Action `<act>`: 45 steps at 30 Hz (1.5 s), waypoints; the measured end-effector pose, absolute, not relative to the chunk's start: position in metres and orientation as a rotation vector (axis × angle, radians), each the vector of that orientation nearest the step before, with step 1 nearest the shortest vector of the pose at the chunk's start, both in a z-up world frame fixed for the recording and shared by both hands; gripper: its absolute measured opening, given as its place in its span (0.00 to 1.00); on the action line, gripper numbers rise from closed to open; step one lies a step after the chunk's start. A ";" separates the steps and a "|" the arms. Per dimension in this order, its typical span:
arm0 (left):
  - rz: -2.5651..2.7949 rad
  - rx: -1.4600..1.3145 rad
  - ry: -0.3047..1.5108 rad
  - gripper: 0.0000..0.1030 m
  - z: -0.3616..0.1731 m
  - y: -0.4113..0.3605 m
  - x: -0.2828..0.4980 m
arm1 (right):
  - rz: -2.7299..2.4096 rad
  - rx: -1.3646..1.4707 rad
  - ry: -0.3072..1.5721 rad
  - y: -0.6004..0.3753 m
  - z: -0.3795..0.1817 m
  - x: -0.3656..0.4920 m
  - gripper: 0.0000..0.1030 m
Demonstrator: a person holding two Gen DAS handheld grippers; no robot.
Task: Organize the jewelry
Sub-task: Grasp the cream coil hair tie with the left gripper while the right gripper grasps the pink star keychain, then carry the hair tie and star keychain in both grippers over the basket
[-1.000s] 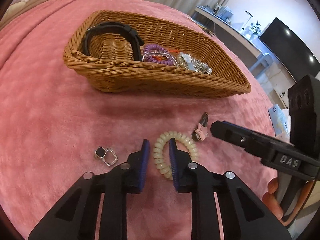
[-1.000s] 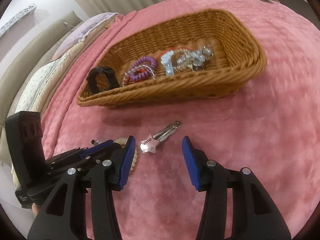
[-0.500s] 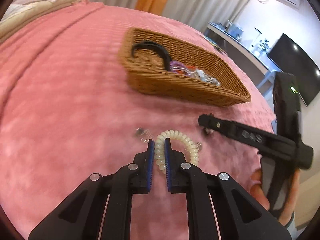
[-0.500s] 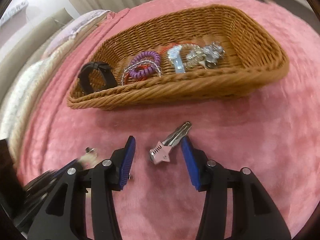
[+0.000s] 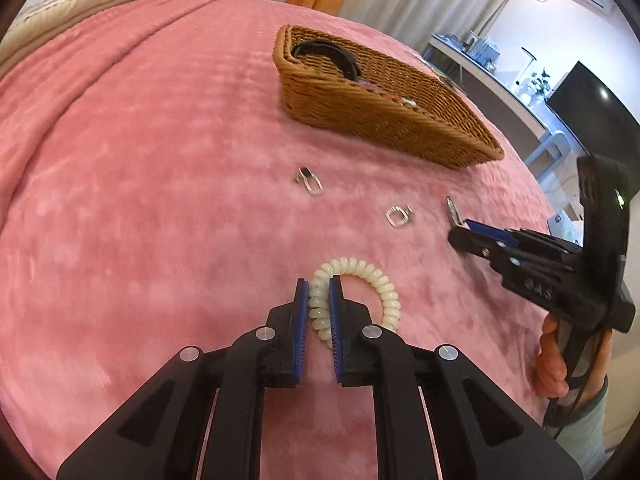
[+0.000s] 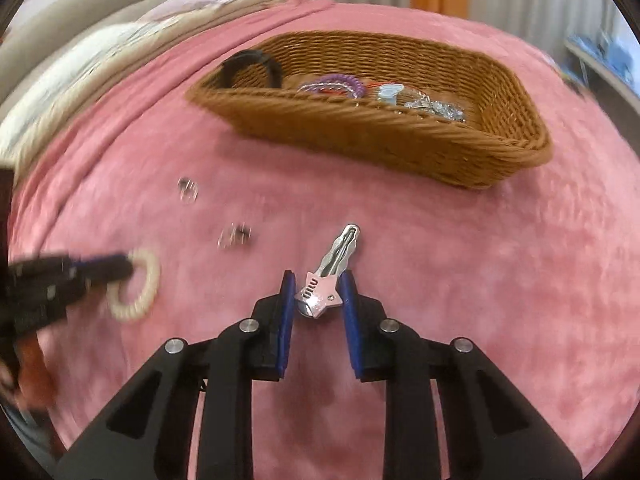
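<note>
My left gripper (image 5: 319,286) is shut on a cream spiral hair tie (image 5: 384,284) and holds it above the pink blanket; it also shows in the right wrist view (image 6: 138,284). My right gripper (image 6: 318,280) is shut on the pink star end of a silver hair clip (image 6: 328,280). In the left wrist view the right gripper (image 5: 460,232) holds the clip (image 5: 452,208) at its tips. A wicker basket (image 5: 400,120) (image 6: 360,136) holds a black bracelet, a purple spiral tie and silver jewelry.
Two small silver earrings lie on the pink blanket between the grippers and the basket, one at the left (image 5: 310,179) (image 6: 188,189) and one further right (image 5: 398,216) (image 6: 234,236). Pillows lie at the far left. A desk and TV stand at the right.
The left gripper closed on the hair tie and pulled back and up with it. The right gripper closed around the hair clip's star end.
</note>
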State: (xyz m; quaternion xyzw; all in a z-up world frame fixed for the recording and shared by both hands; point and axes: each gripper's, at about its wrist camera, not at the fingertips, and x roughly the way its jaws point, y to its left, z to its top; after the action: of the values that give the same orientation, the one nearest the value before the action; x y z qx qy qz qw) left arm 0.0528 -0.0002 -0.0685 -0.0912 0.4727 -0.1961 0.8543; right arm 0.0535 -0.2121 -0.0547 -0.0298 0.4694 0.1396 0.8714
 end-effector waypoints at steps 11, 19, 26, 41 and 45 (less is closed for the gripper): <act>-0.494 -0.170 1.028 0.21 -0.067 -0.008 0.024 | 0.279 -0.010 0.999 -0.238 -0.058 0.019 0.51; -0.422 -0.052 0.976 0.28 -0.066 -0.016 0.022 | 0.202 0.098 0.988 -0.237 -0.064 0.013 0.52; -0.393 0.016 0.932 0.28 -0.068 -0.026 0.018 | 0.147 0.081 0.964 -0.220 -0.066 0.022 0.20; -0.447 -0.026 0.804 0.08 -0.037 -0.025 0.006 | 0.225 0.035 0.809 -0.216 -0.025 -0.008 0.18; -0.448 -0.020 0.734 0.08 -0.007 -0.030 0.012 | 0.228 0.039 0.732 -0.221 0.008 -0.010 0.18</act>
State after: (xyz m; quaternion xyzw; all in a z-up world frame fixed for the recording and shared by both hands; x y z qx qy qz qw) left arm 0.0122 -0.0304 -0.0072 -0.0097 0.3559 -0.2169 0.9089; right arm -0.0096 -0.2214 0.0081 0.0191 0.3572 0.1111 0.9272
